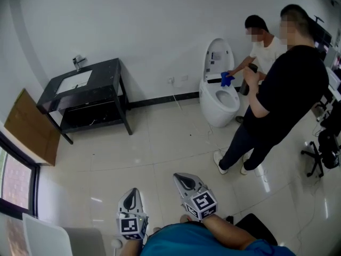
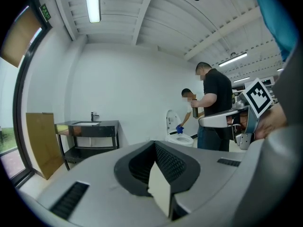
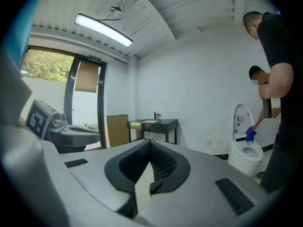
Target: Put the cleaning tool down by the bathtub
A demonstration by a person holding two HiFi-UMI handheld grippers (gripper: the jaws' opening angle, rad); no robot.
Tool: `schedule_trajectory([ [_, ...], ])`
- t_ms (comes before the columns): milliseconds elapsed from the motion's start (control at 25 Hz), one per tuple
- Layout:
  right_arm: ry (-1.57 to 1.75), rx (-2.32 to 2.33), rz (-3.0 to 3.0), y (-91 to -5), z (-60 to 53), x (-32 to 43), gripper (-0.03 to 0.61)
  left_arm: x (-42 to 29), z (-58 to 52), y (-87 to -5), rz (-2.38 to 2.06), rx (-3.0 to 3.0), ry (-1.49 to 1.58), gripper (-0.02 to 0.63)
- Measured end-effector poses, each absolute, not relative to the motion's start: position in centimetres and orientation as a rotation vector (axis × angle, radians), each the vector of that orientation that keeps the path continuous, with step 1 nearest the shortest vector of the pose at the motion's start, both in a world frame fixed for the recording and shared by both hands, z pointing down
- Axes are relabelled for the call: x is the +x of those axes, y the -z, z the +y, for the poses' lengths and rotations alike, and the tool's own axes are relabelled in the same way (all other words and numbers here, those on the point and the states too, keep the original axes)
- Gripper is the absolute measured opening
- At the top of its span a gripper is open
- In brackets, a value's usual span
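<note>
Bare tiled floor [image 1: 160, 143] lies open ahead of the left gripper [image 1: 131, 195] and right gripper [image 1: 185, 181]. A black vanity [image 1: 90, 97] and a leaning board [image 1: 32, 127] block the left. The toilet [image 1: 219, 103], a person in black [image 1: 290, 89], a person in white [image 1: 266, 49] and an office chair [image 1: 322, 148] crowd the right.

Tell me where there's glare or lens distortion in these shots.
Head view: bowed wall, small light reflections on the glossy floor. Left gripper view: heavy fisheye, dark corners, ceiling light blown out. Right gripper view: same fisheye; window washed out.
</note>
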State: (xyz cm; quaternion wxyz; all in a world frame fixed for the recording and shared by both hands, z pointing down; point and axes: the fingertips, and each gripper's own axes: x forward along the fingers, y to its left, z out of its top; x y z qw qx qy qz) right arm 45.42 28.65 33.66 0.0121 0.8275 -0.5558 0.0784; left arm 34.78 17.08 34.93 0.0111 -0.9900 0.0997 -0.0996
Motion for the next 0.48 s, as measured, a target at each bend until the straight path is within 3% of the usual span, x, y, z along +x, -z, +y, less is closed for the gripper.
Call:
schedule_trajectory([
  [480, -0.303, 2.598, -1.678, -35.1, 28.4, 47.0, -0.005, 36.7, 17.2, -36.2, 0.23, -3.107, 0.345, -0.006],
])
